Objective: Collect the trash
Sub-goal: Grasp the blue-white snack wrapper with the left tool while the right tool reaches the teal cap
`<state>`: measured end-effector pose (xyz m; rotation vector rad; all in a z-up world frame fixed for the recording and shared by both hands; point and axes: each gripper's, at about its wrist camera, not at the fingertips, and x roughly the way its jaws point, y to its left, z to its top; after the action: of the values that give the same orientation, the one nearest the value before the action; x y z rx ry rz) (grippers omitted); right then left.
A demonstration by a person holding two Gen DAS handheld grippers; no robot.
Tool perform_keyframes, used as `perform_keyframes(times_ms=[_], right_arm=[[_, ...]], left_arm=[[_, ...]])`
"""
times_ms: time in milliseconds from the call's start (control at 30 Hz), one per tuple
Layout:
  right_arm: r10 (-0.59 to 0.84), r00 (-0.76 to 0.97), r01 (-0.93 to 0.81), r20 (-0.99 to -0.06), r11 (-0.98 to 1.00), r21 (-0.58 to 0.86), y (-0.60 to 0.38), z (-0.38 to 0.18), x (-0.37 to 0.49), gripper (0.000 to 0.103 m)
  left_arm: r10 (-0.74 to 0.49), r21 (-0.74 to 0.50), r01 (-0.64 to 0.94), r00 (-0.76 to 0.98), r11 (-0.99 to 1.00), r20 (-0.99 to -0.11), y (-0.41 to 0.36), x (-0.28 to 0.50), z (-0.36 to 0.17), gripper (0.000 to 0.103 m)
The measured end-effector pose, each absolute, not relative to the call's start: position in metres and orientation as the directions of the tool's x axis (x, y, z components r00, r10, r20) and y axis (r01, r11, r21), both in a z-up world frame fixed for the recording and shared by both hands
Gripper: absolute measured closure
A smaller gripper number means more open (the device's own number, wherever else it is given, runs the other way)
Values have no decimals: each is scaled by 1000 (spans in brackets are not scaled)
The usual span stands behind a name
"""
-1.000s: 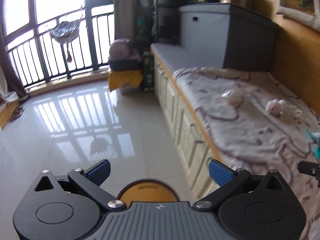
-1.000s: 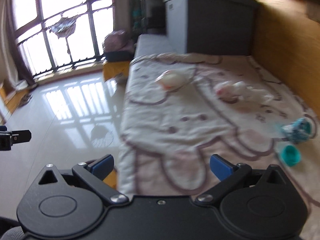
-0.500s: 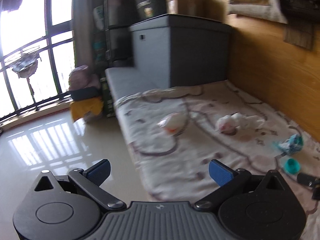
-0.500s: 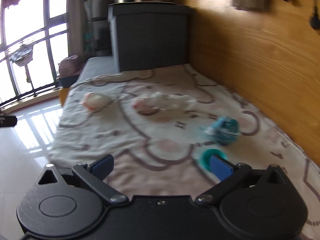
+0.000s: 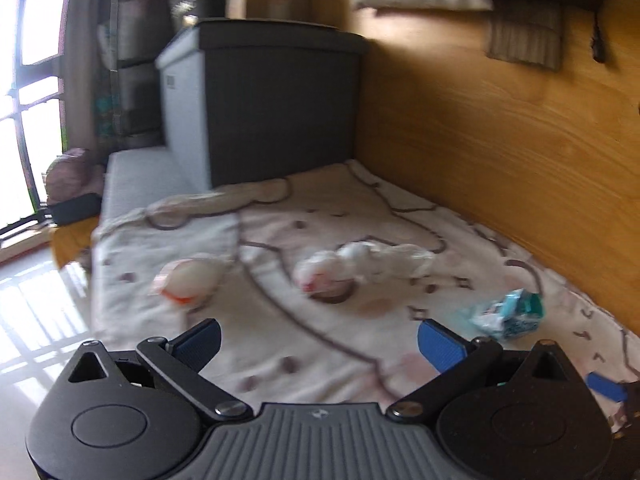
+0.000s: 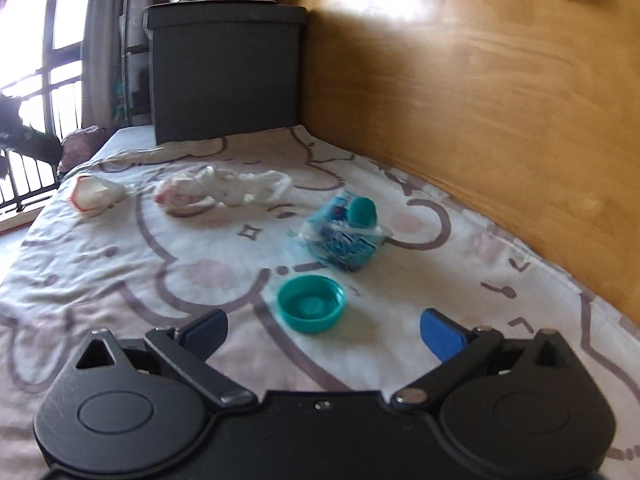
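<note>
right gripper (image 6: 323, 330) alone shows teal cap (image 6: 311, 309).

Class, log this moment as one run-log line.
left gripper: open, empty | right gripper: open, nearest teal cap | trash uncollected on blanket

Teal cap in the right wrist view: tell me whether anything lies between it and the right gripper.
Nothing visible does. The teal cap lies open side up on the blanket, just ahead of the open right gripper, with only bare blanket between. The crumpled blue wrapper sits beyond the cap.
</note>
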<state>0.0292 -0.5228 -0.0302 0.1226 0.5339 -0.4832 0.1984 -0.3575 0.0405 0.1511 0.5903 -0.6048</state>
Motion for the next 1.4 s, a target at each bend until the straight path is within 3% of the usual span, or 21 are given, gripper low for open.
perform_keyframes(times_ms=[267, 467, 767, 1033, 1200, 1400], right_arm=[[-382, 768, 466, -514, 884, 40, -537, -49, 57, 1], [-350, 764, 450, -542, 891, 59, -541, -55, 73, 21], [-311, 780, 418, -543, 905, 82, -540, -58, 74, 34], [-312, 781, 437, -541, 892, 116, -544, -59, 71, 45], [-307, 786, 435, -536, 892, 126, -545, -60, 70, 52], [-298, 795, 429, -529, 892, 143, -546, -59, 67, 53]], left_arm=[[-640, -82, 734, 525, 675, -561, -432, 216, 18, 0], [-714, -128, 829, 378, 544, -589, -469, 230, -6, 0], [-785, -268, 858, 221, 439, -579, -503, 236, -28, 0], [-793, -280, 867, 191, 413, -578, -525, 234, -38, 2], [-792, -299, 855, 190, 424, -580, -537, 235, -43, 12], [-766, -275, 857, 194, 436, -613, -549, 234, -52, 44]])
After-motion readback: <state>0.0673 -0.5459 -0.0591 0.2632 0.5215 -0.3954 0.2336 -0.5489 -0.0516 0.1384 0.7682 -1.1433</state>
